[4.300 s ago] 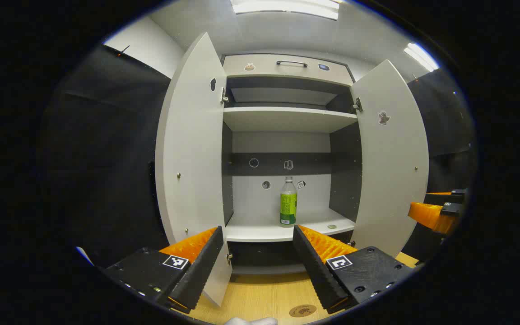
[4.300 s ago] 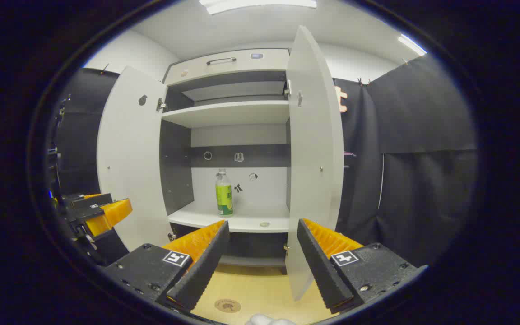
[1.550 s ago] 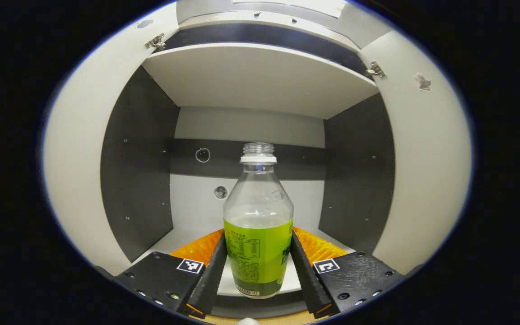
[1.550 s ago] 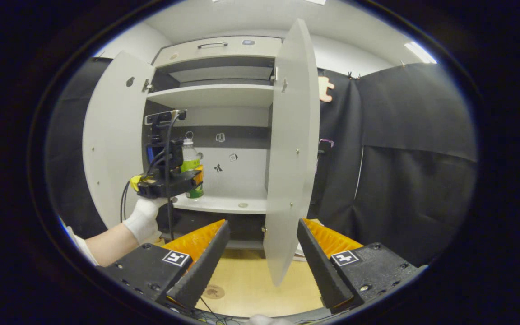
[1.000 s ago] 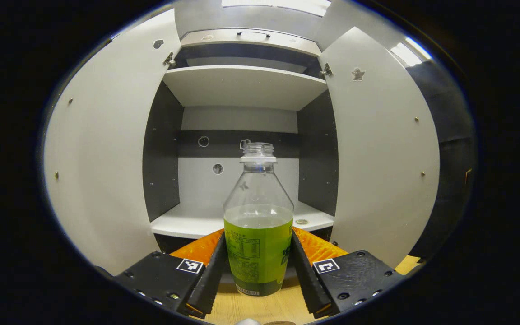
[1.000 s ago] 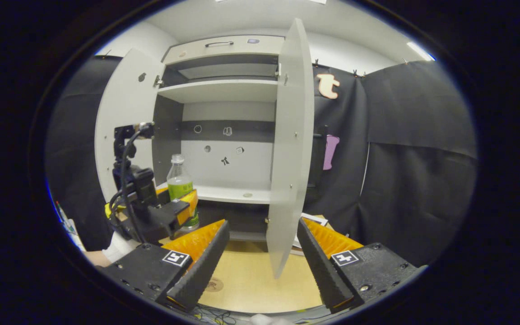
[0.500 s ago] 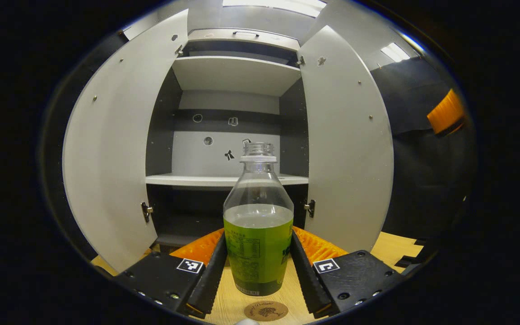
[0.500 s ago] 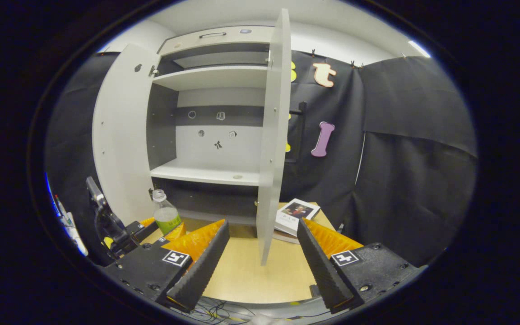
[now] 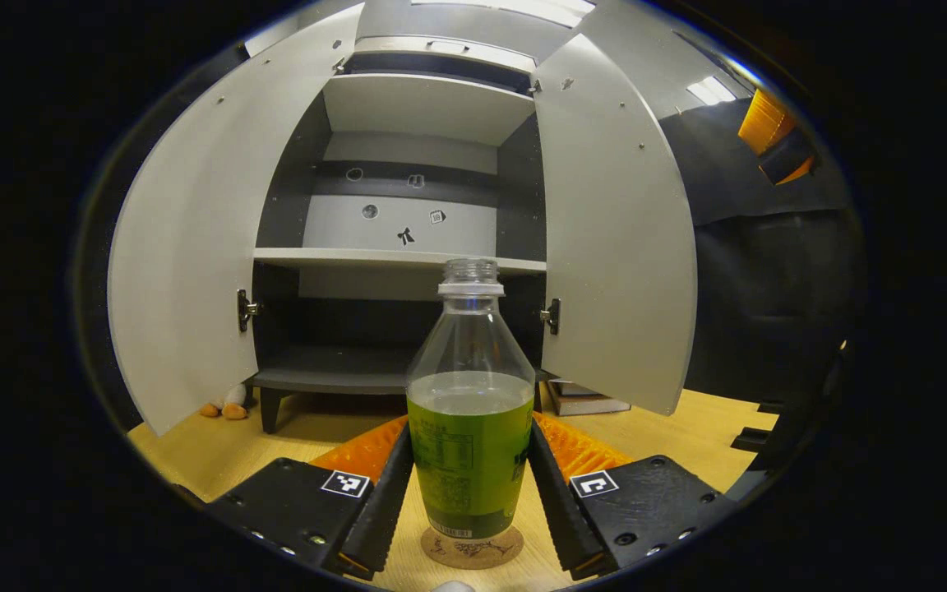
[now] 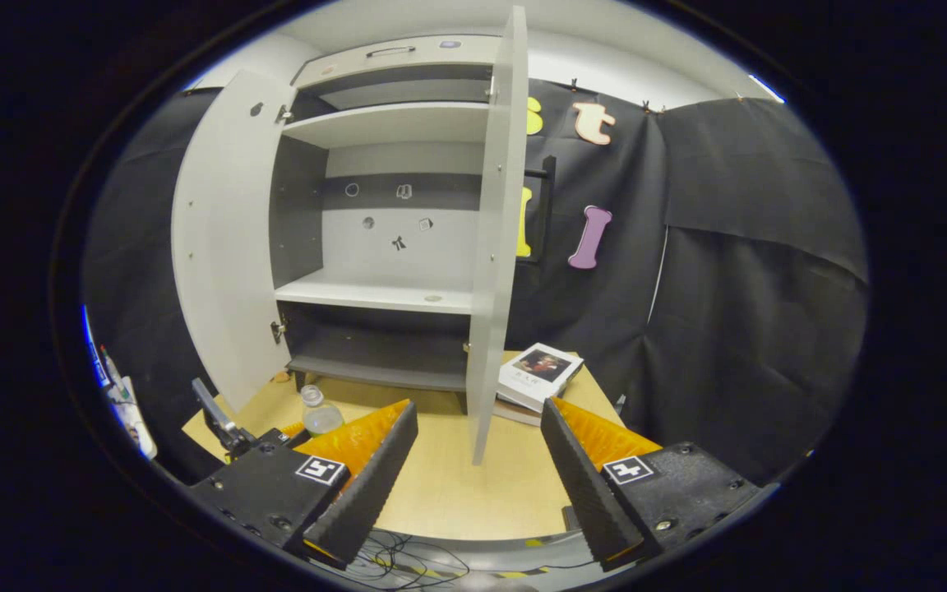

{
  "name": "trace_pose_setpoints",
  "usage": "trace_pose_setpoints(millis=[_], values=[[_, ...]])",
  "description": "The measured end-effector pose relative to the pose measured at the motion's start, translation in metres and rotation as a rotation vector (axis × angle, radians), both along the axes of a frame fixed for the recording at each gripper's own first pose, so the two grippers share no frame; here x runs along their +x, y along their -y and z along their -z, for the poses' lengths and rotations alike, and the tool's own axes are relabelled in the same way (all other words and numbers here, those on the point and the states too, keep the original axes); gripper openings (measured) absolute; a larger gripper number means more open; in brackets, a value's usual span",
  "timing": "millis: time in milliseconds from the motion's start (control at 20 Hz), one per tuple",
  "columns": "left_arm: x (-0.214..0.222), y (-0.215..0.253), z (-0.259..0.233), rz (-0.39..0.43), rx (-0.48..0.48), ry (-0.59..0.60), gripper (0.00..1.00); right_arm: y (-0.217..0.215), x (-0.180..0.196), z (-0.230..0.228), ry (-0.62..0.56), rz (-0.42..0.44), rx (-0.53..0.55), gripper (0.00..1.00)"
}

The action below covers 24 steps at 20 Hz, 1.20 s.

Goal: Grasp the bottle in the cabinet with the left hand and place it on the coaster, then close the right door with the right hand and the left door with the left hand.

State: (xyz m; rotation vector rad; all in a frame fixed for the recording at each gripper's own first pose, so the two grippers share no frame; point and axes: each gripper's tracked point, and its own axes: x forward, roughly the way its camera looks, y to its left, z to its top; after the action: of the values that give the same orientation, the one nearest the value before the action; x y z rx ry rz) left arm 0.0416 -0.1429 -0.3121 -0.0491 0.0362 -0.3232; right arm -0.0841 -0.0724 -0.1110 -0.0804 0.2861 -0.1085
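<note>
The left gripper (image 9: 469, 485) clamps the bottle (image 9: 470, 427), which stands upright on the coaster (image 9: 472, 548) on the counter (image 9: 687, 427). The right gripper (image 10: 478, 469) hangs released before the right door (image 10: 494, 247).

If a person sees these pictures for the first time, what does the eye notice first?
First the bottle of green drink, upright between the left gripper fingers, over the round coaster on the wooden table. Behind it stands the cabinet, both doors wide open.
</note>
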Motion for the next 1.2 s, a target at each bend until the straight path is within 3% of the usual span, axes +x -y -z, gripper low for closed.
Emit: trace_pose_setpoints(millis=[450,550,600,800,900,950,1000,1200], values=[[0.0,0.005,0.036,0.019,0.007,-0.016,0.73,-0.004,-0.009,0.012,-0.023,-0.005,-0.008,0.99],[-0.002,0.006,0.047,0.025,0.011,-0.037,0.78,-0.004,-0.011,0.014,-0.028,-0.006,-0.012,0.99],[-0.003,0.005,0.046,0.023,0.002,-0.022,0.74,-0.005,-0.012,0.014,-0.029,-0.007,-0.016,0.99],[-0.007,0.007,0.05,0.027,0.004,-0.026,0.76,-0.005,-0.017,0.016,-0.037,-0.008,-0.02,0.99],[-0.006,0.0,0.054,-0.005,0.035,-0.064,0.81,-0.005,-0.021,0.015,-0.037,-0.004,-0.019,0.99],[-0.006,-0.004,0.044,-0.018,0.04,-0.047,0.94,-0.004,-0.022,0.013,-0.033,-0.001,-0.018,0.99],[-0.006,-0.006,0.035,-0.022,0.039,-0.029,1.0,-0.002,-0.022,0.012,-0.026,0.003,-0.017,0.99],[-0.01,-0.01,-0.011,-0.029,0.043,0.019,0.98,0.0,-0.025,0.003,-0.003,0.022,0.003,0.99]])
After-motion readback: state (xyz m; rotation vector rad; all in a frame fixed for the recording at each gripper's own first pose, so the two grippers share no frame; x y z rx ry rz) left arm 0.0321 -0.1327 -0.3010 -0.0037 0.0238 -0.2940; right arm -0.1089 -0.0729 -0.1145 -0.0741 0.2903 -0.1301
